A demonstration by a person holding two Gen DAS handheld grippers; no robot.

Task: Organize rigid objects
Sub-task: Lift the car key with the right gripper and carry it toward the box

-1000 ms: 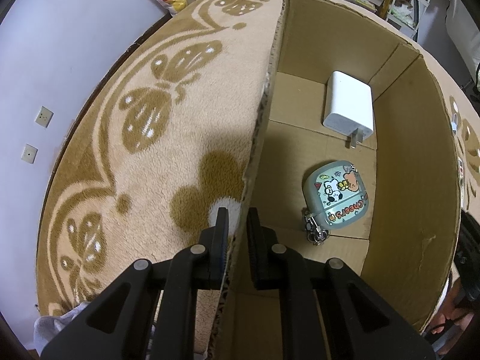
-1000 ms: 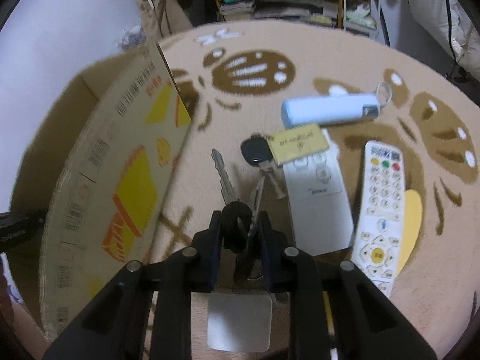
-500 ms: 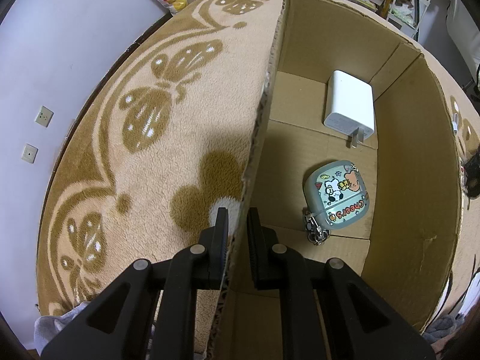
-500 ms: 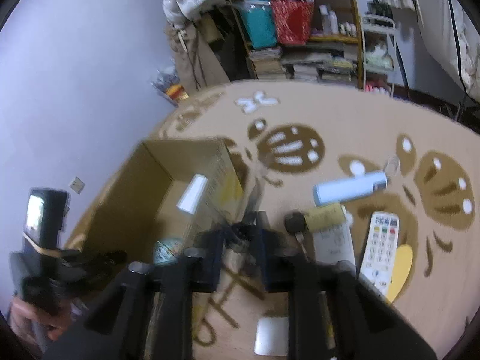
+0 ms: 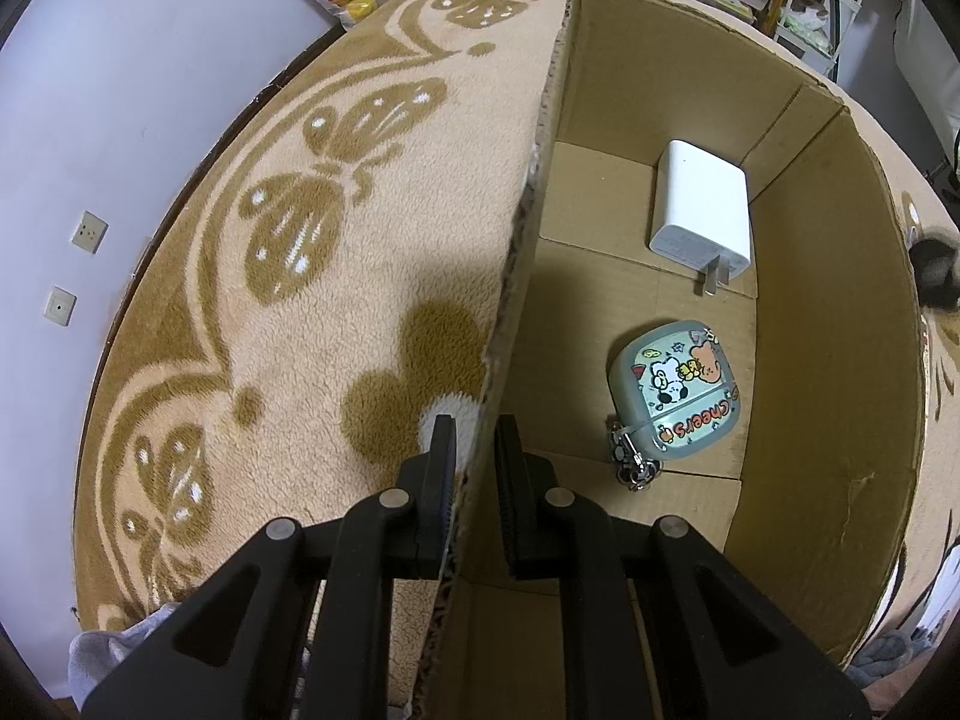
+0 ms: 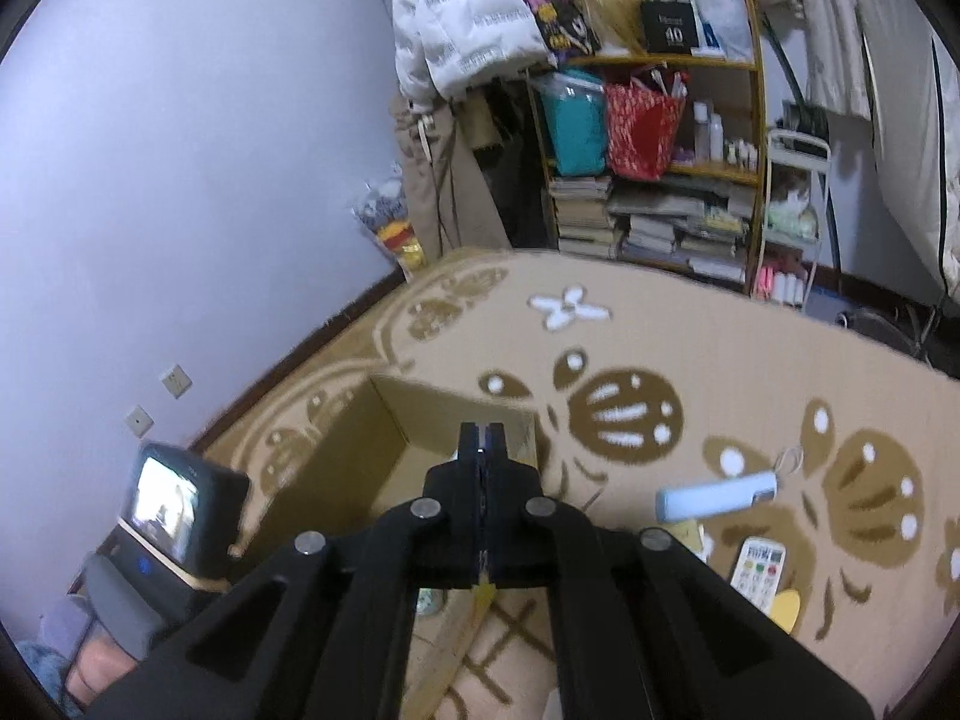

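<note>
Right tongs (image 6: 482, 431) lifted, closed; left tongs (image 5: 474, 438) grip box wall (image 5: 516, 276); case (image 5: 675, 396) reads "Cheers".

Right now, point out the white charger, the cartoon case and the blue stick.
white charger (image 5: 702, 204), left wrist view, top face.
cartoon case (image 5: 678, 399), left wrist view, printed lid.
blue stick (image 6: 714, 495), right wrist view, mid-body.

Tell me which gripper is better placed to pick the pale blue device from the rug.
Right: the pale blue device lies on its side; the left gripper holds the box wall.
</note>
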